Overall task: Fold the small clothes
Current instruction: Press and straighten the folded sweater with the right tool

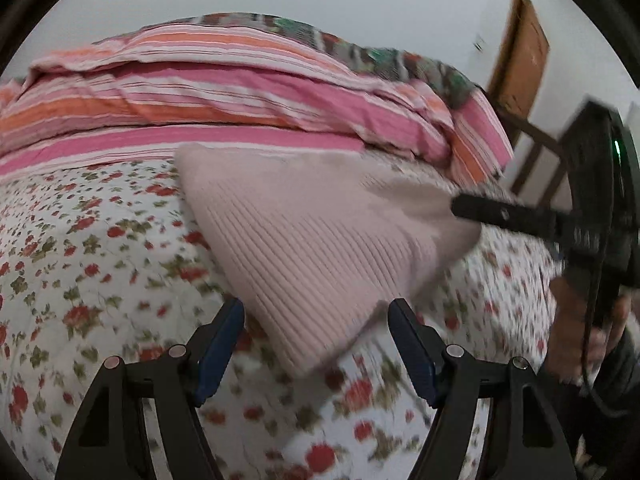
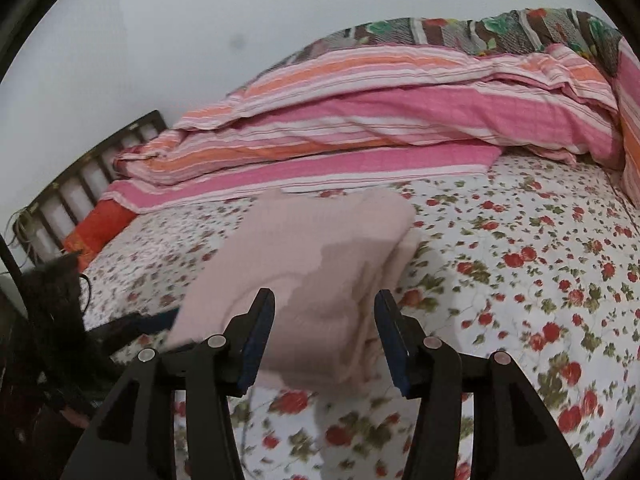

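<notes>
A folded pink ribbed knit garment (image 1: 320,232) lies on the floral bed sheet (image 1: 100,260). In the left wrist view my left gripper (image 1: 316,306) is open, and the garment's near corner lies between its blue-padded fingers without being pinched. One dark finger (image 1: 492,212) of the right gripper reaches in from the right to the garment's far edge. In the right wrist view my right gripper (image 2: 325,296) is open just above the garment (image 2: 312,248), whose stacked layers show between the fingers. The pads do not press on it. At the garment's left edge, the dark blurred shape is the left gripper (image 2: 132,322).
A bunched pink and orange striped quilt (image 2: 360,120) fills the back of the bed. A dark slatted headboard (image 2: 72,184) and a red pillow (image 2: 100,228) are at the left. A brown door (image 1: 520,52) stands beyond the bed. A hand (image 1: 600,328) holds the right gripper.
</notes>
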A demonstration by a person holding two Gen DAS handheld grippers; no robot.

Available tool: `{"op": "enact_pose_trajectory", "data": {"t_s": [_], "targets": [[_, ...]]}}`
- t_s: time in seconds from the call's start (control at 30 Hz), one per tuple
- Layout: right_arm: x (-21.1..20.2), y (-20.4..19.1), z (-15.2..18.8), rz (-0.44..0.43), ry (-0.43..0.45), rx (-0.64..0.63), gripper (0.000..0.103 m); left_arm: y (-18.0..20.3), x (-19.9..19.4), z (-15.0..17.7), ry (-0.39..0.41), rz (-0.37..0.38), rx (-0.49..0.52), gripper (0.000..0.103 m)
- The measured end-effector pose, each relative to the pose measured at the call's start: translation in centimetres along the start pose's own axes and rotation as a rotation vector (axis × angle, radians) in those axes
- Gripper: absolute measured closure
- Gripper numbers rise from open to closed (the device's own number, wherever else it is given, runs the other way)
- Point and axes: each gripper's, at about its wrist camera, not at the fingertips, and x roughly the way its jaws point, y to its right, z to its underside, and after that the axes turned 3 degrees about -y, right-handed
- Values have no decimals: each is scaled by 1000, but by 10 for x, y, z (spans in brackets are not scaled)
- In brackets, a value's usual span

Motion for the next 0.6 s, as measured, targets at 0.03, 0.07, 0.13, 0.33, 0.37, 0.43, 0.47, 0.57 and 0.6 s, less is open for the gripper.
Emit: {"op": "enact_pose_trajectory", "data": {"t_s": [0.03, 0.07, 0.13, 0.33, 0.37, 0.43, 0.47, 0.57, 0.6], "targets": [[2, -1, 3, 7, -15, 2, 52, 2, 0, 2, 0, -8, 11, 30], [5, -2, 6, 7, -26, 4, 54, 6, 1, 5, 0, -34, 26, 30], [14, -4, 11, -1, -58, 5, 68, 10, 4, 5, -1, -95, 49, 41], [12, -3, 16, 9, -18, 42, 94, -5, -10, 0, 54, -102, 7, 84], [8, -3, 16, 7, -1, 40, 95, -12, -14, -1, 59, -88, -19, 84], [13, -1, 20, 37, -14, 47, 95, -18, -15, -1, 49, -61, -41, 84], [22, 1, 23, 59, -52, 55, 95, -18, -13, 0, 40, -67, -35, 84], [32, 3, 32, 63, -104, 59, 95, -11, -10, 2, 18, -93, -3, 81], [30, 2, 31, 51, -105, 56, 92, -11, -9, 3, 13, -93, -7, 78]]}}
